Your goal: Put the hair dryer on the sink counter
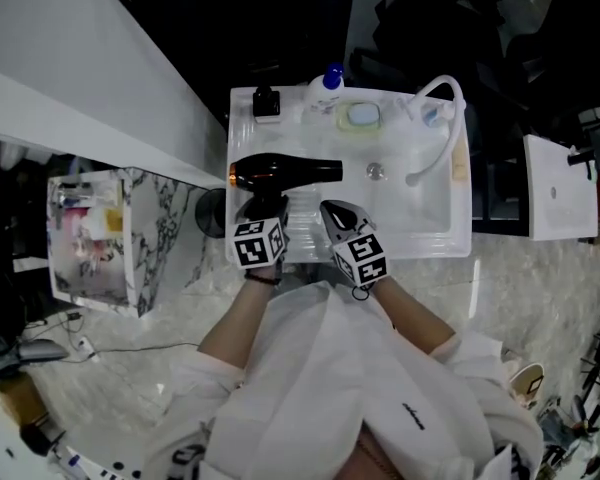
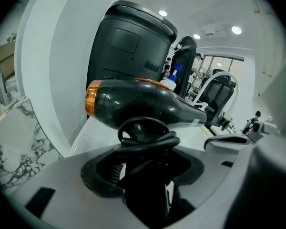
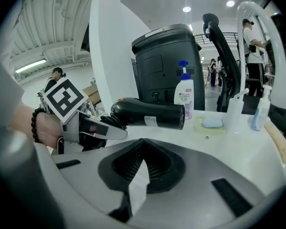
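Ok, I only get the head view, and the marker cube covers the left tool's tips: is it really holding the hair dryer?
Observer: Yes. The left gripper view shows the left tool clamped on the handle of the hair dryer, with the black cord looped round that handle.
Operator: And the right tool?
Observer: In the right gripper view, the right tool has its jaws together and nothing between them.

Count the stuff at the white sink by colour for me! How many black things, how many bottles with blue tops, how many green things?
Black: 2 (hair dryer, small black box)
Blue-topped bottles: 2 (pump bottle, small bottle)
Pale green: 1 (soap dish)
Total: 5
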Motion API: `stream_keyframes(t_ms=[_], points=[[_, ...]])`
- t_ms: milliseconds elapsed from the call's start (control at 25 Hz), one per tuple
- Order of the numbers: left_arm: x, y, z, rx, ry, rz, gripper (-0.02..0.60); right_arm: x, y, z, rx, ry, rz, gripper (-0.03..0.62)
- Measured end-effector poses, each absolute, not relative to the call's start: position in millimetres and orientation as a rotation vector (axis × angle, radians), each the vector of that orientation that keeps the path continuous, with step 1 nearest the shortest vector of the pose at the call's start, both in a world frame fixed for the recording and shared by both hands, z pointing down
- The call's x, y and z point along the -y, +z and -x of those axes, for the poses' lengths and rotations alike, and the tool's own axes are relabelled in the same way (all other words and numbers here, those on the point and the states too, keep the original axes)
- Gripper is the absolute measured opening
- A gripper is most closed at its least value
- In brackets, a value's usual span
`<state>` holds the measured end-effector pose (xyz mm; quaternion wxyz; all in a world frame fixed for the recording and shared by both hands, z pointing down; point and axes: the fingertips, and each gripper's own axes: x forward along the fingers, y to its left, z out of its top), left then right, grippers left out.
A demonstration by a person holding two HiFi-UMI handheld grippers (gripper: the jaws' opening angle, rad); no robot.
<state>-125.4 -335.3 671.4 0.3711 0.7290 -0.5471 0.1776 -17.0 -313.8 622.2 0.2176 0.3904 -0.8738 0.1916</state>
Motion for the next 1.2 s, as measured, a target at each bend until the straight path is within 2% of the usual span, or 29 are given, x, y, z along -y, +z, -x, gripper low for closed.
stream_keyframes(t_ms=[1200], points=[[352,739,107,1.38,0.716,-1.715,0.268,336,688,24,2.353,0.61,-0.97,0.017]])
